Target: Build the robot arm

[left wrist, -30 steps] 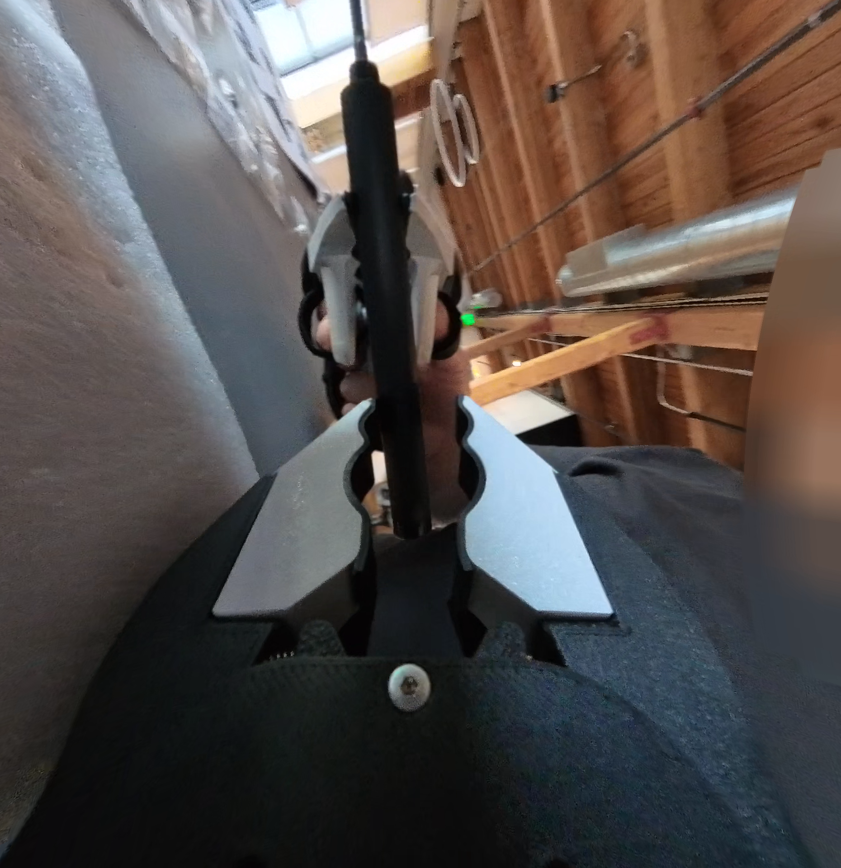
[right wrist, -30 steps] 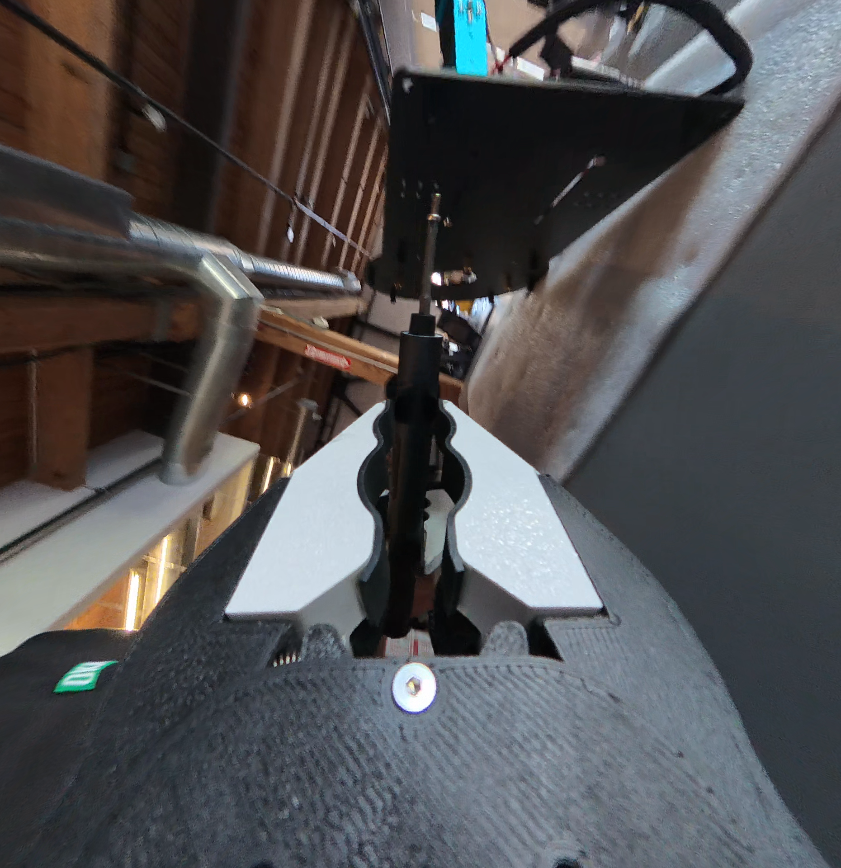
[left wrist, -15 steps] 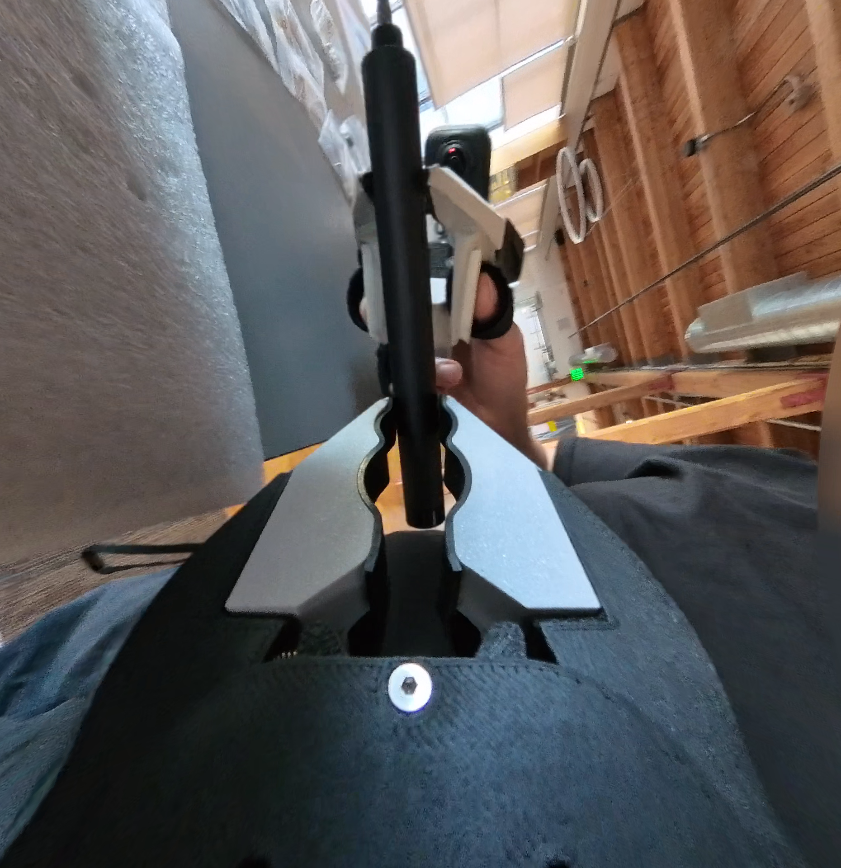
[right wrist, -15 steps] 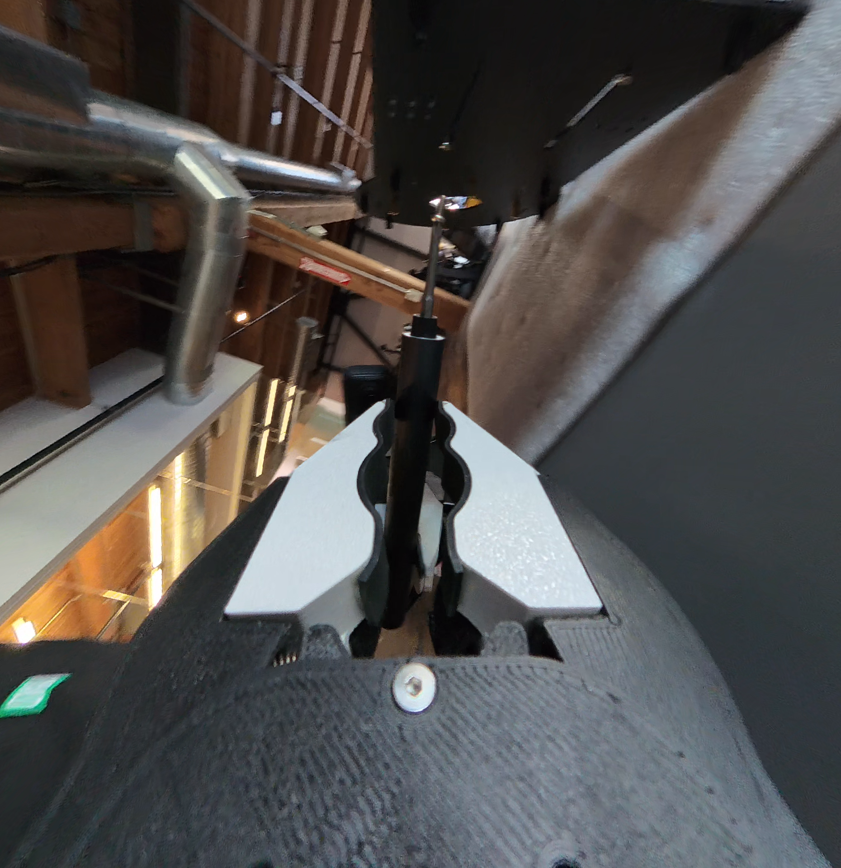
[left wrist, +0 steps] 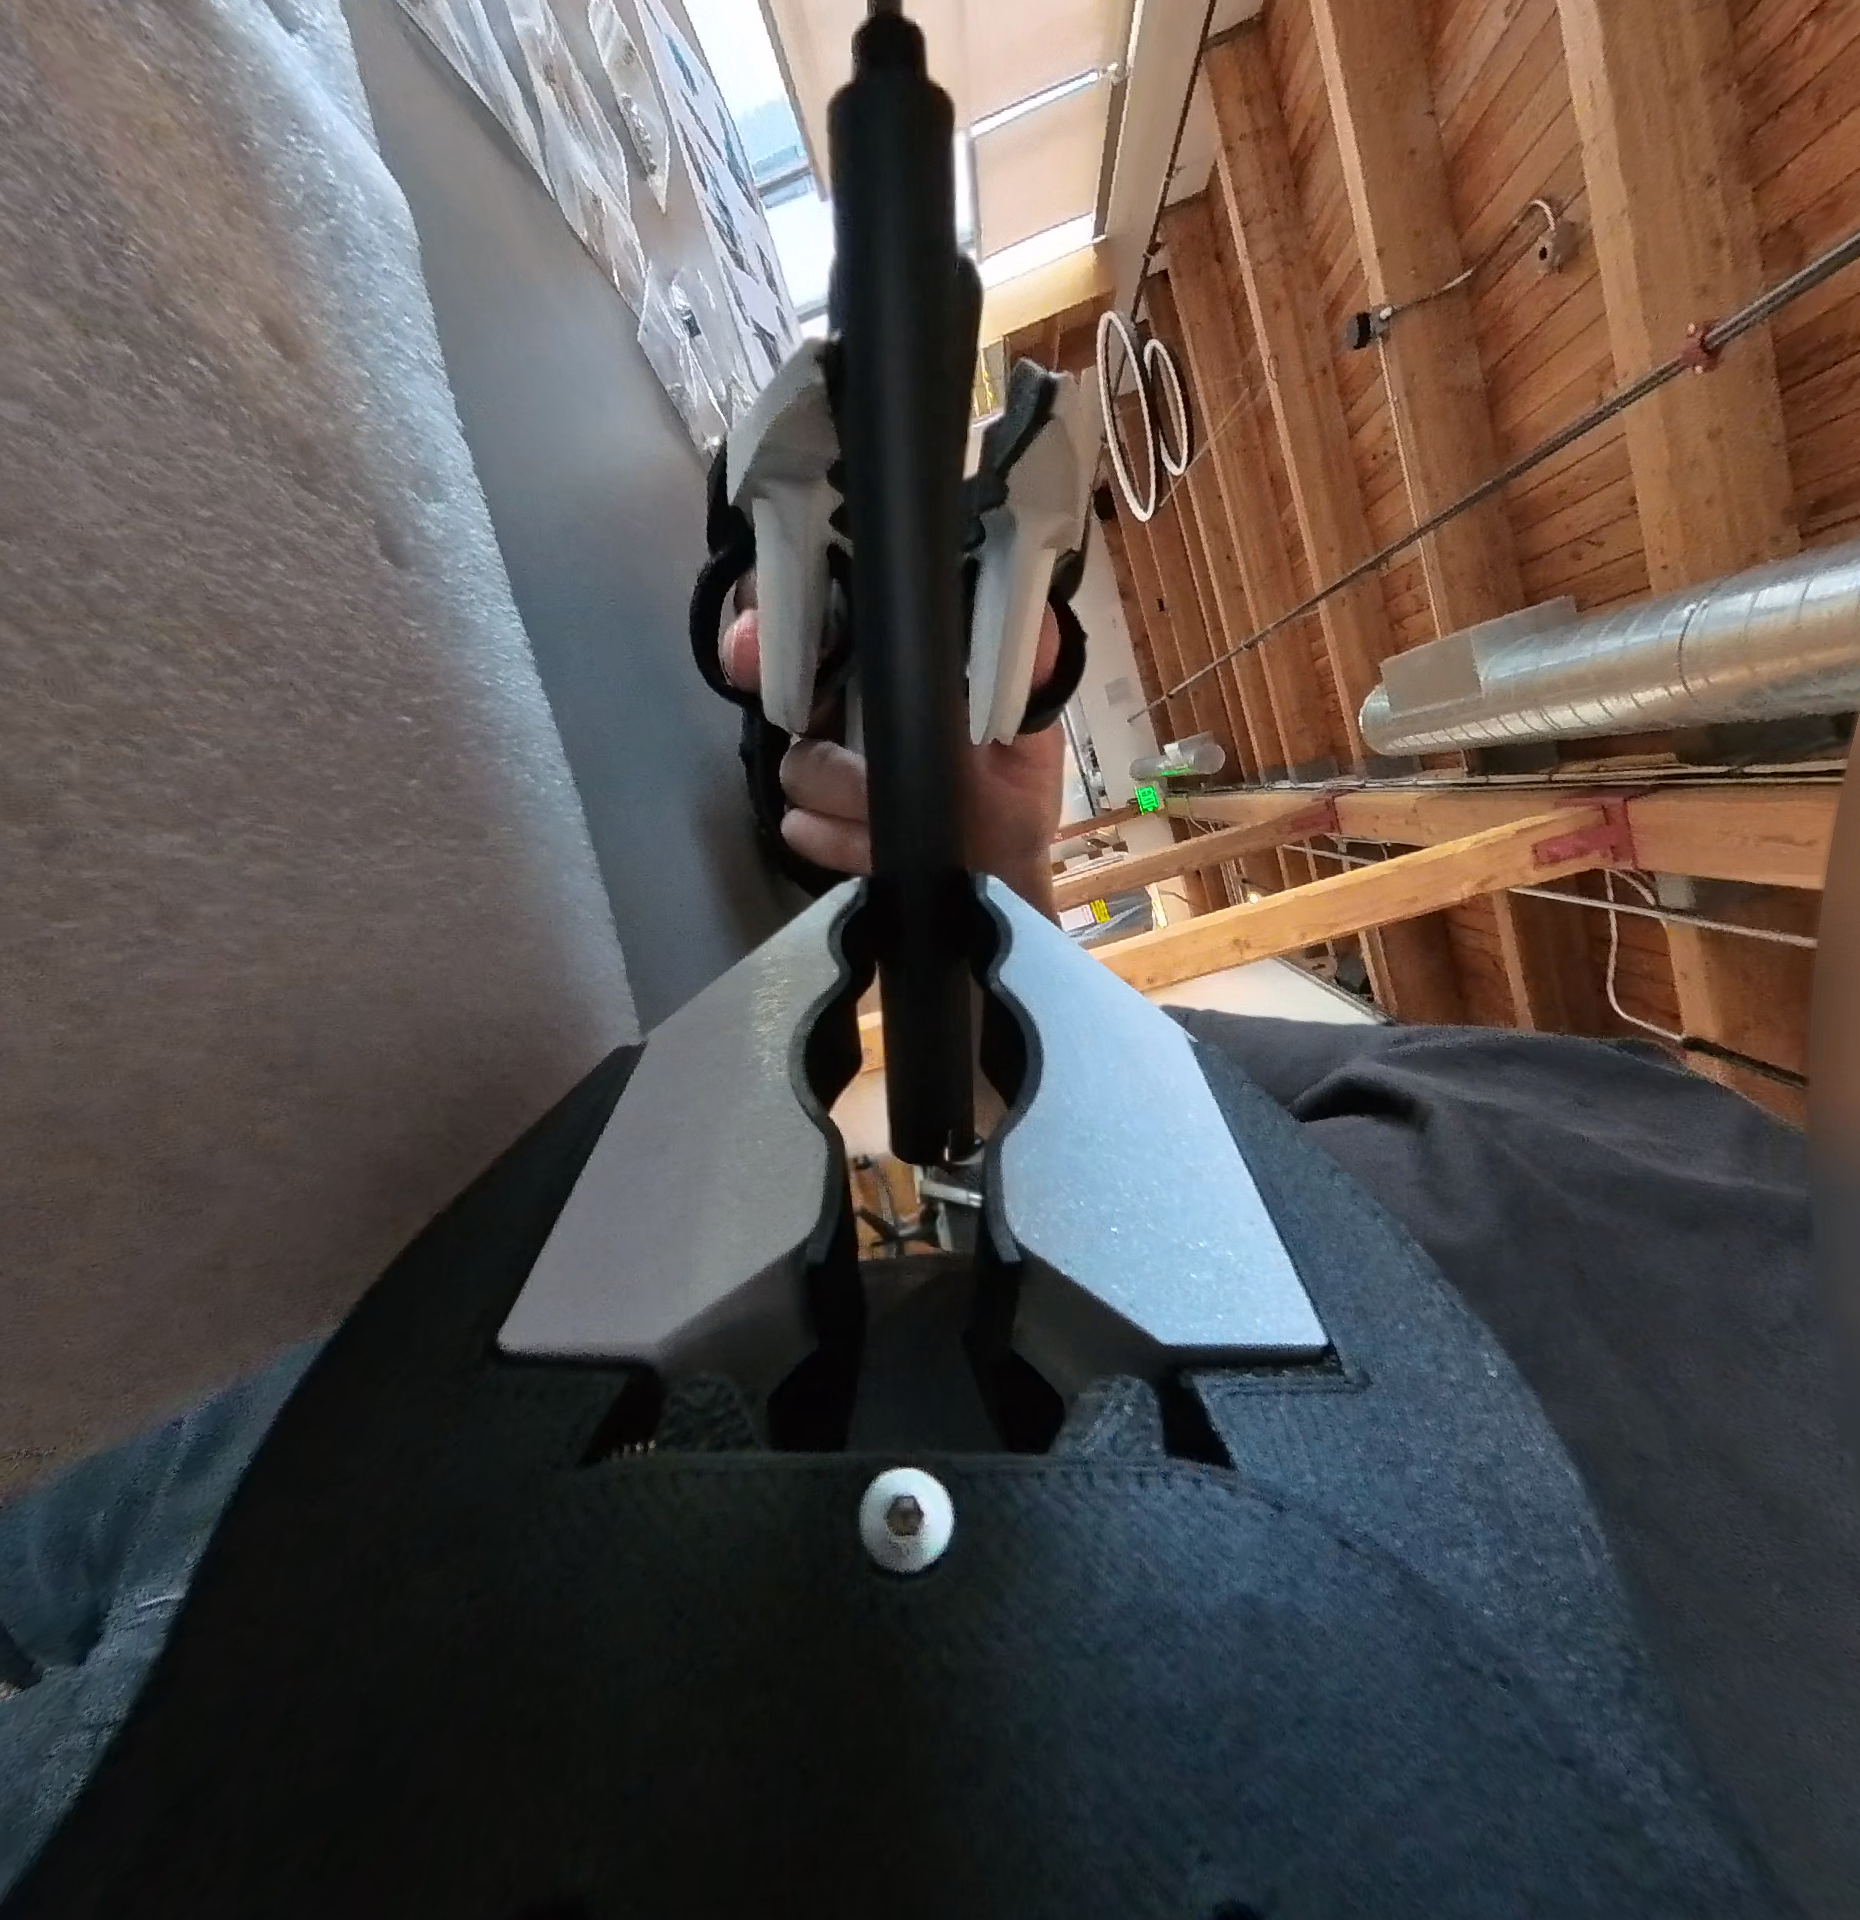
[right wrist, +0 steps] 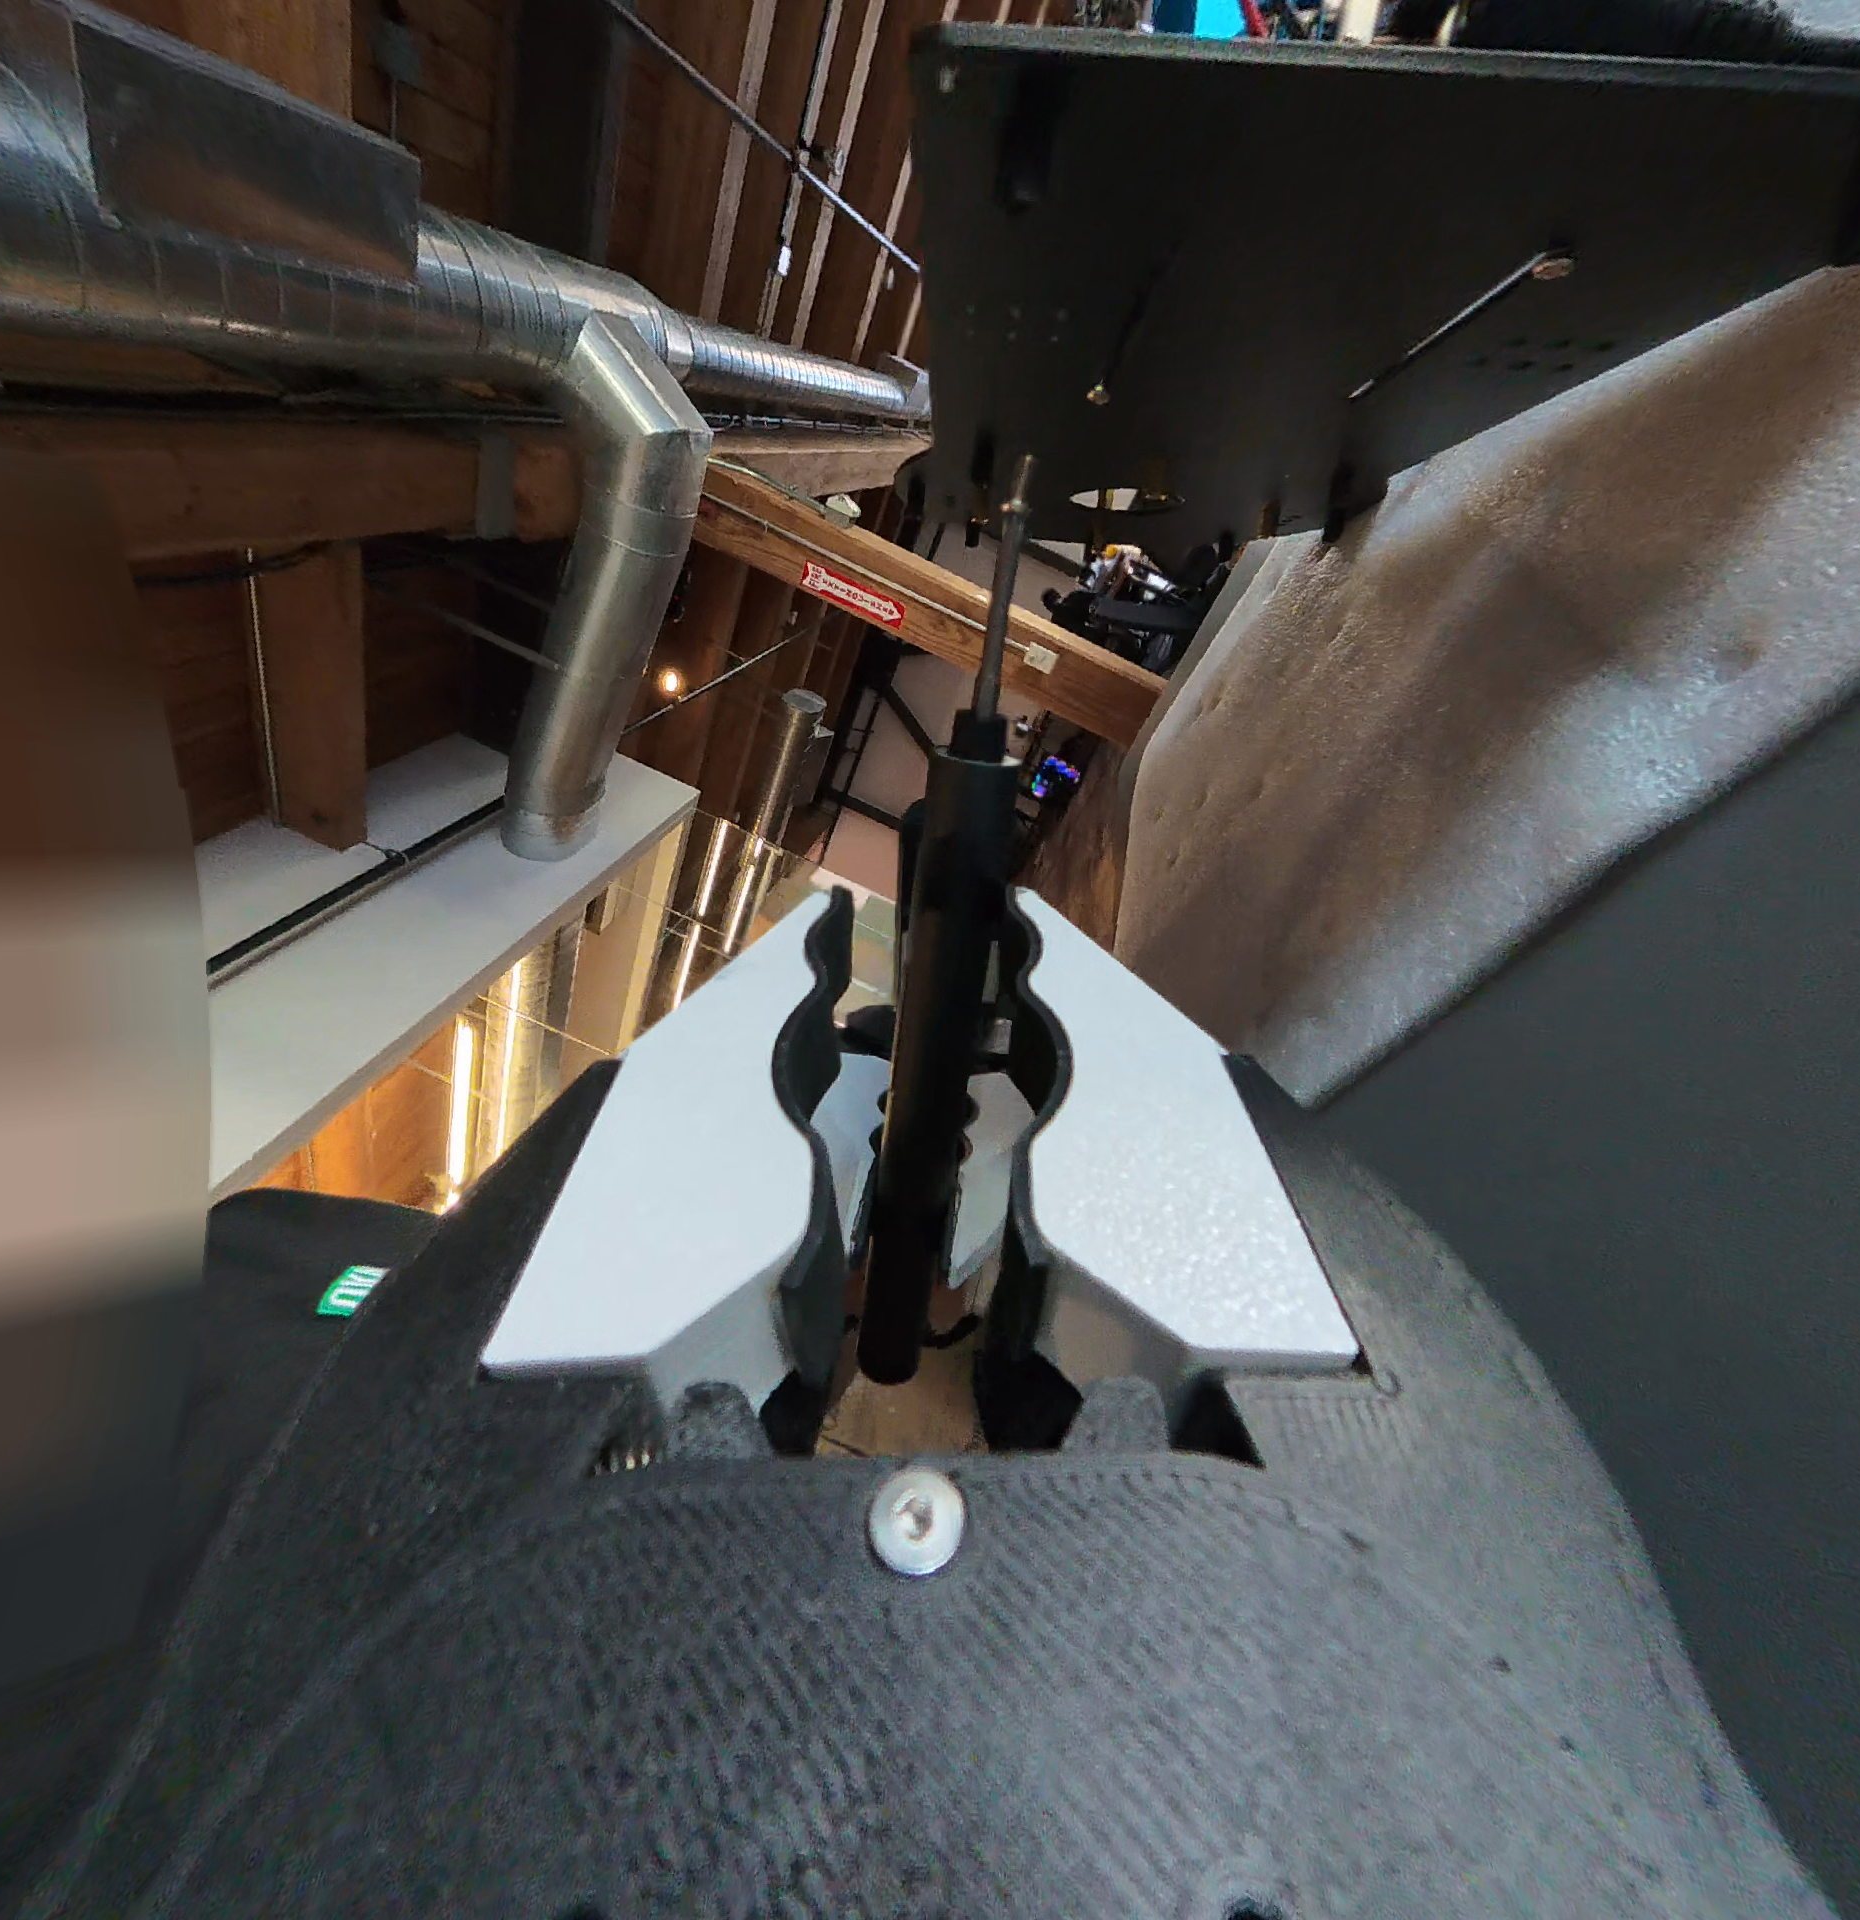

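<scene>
Gripping a black screwdriver handle (left wrist: 910, 665) near its butt end, the left gripper (left wrist: 915, 914) has its grey fingers (left wrist: 697, 1164) closed onto the shaft at their tips. Farther along the same handle, the right gripper (left wrist: 900, 488) shows from the front, a hand (left wrist: 905, 800) wrapped around its grip.

Right wrist view: the right gripper (right wrist: 926, 914) sits with its fingers (right wrist: 1144, 1195) a little apart, the handle (right wrist: 941, 997) running between them; contact with the pads cannot be made out, so its hold is uncertain. A thin metal bit (right wrist: 1007, 592) extends from the handle, its tip just under the black perforated plate (right wrist: 1373, 260).

Surroundings: grey foam block (right wrist: 1477, 644) beside the plate, dark panel (right wrist: 1684, 1143) next to it. Silver duct (right wrist: 614, 582) and wooden beams (left wrist: 1373, 894) lie beyond. Dark fabric of a person's clothing (left wrist: 1528, 1195) lies behind the left gripper.
</scene>
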Available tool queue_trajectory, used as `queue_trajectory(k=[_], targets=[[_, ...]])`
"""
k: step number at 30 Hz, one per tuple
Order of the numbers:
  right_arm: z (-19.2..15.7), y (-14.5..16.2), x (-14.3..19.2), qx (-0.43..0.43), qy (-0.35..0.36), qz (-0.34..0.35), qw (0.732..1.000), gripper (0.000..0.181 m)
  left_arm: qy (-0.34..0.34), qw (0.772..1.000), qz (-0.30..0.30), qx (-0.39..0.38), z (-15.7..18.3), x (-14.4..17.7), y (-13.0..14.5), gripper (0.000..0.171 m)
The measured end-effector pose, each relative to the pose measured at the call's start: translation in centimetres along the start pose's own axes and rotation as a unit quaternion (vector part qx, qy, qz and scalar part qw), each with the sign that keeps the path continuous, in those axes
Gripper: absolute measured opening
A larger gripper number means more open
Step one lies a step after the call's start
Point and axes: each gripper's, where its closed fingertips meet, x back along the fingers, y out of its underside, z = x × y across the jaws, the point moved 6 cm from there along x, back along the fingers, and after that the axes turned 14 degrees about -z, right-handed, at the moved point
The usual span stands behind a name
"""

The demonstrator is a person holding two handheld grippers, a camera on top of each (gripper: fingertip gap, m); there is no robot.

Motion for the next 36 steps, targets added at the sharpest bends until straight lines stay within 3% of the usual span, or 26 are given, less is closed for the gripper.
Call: queue_trajectory(k=[10, 19, 29, 36], targets=[[0.2, 0.0, 0.6, -0.064, -0.050, -0.008, 0.997, 0.018, 0.010, 1.000, 0.005, 0.000, 0.7, -0.8, 0.3, 0.016], [-0.6, 0.7, -0.1, -0.047, -0.081, -0.054, 0.994, 0.022, 0.032, 0.999, 0.041, 0.004, 1.6, -1.3, 0.8, 0.016], [-0.5, 1.2, -0.3, -0.067, -0.079, -0.078, 0.992, 0.020, 0.043, 0.997, 0.057, 0.016, 1.5, -1.4, 1.4, 0.016], [-0.3, 1.0, -0.3, -0.086, -0.085, -0.060, 0.991, 0.015, 0.036, 0.998, 0.049, 0.014, 1.4, -1.7, 1.7, 0.016]])
